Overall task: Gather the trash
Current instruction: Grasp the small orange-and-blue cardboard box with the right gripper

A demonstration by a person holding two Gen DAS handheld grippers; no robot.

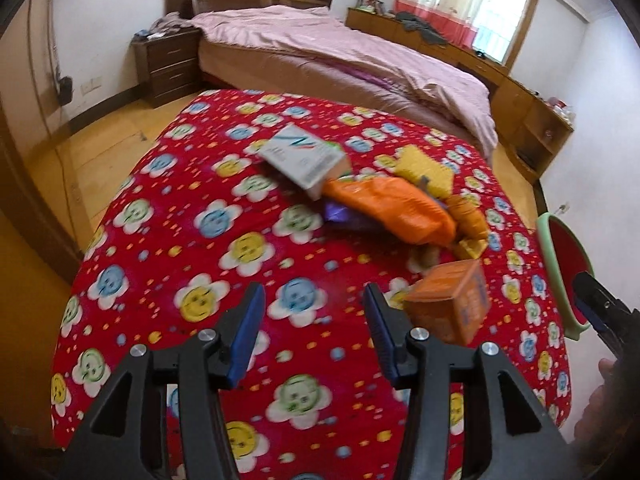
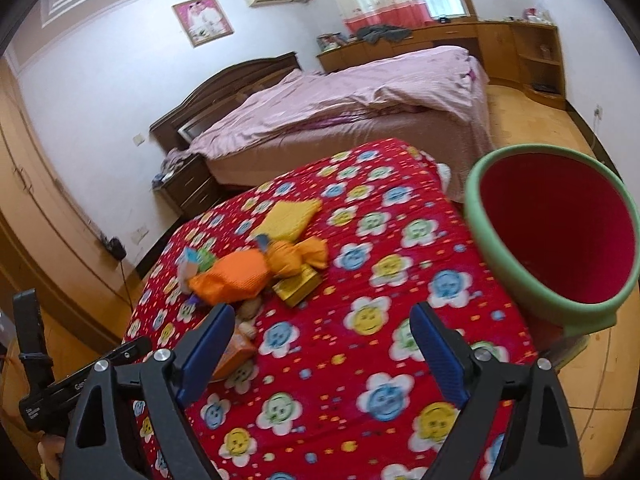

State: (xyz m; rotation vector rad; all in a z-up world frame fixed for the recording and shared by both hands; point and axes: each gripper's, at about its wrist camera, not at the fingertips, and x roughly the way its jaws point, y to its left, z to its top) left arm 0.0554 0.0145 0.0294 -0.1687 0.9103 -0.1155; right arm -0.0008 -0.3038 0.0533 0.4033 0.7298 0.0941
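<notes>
A heap of trash lies on the table under a red flowered cloth (image 1: pixel 192 248): a white box (image 1: pixel 302 156), an orange bag (image 1: pixel 392 204), a yellow packet (image 1: pixel 424 168) and an orange box (image 1: pixel 452 300). My left gripper (image 1: pixel 314 292) hangs open over bare cloth, with the orange box just right of its right finger. My right gripper (image 2: pixel 322 312) is wide open above the cloth (image 2: pixel 360 360) and holds nothing. The orange bag (image 2: pixel 232 276) and a gold box (image 2: pixel 298 286) lie ahead to its left. A green bin with a red inside (image 2: pixel 520 276) stands at the table's right edge.
A bed with a pink cover (image 1: pixel 340 52) stands beyond the table, with a dark nightstand (image 1: pixel 168 64) beside it. A wooden desk and shelves (image 1: pixel 532 120) line the window wall. Wooden floor (image 1: pixel 100 152) surrounds the table. A person's hand (image 1: pixel 600 392) shows at the right edge.
</notes>
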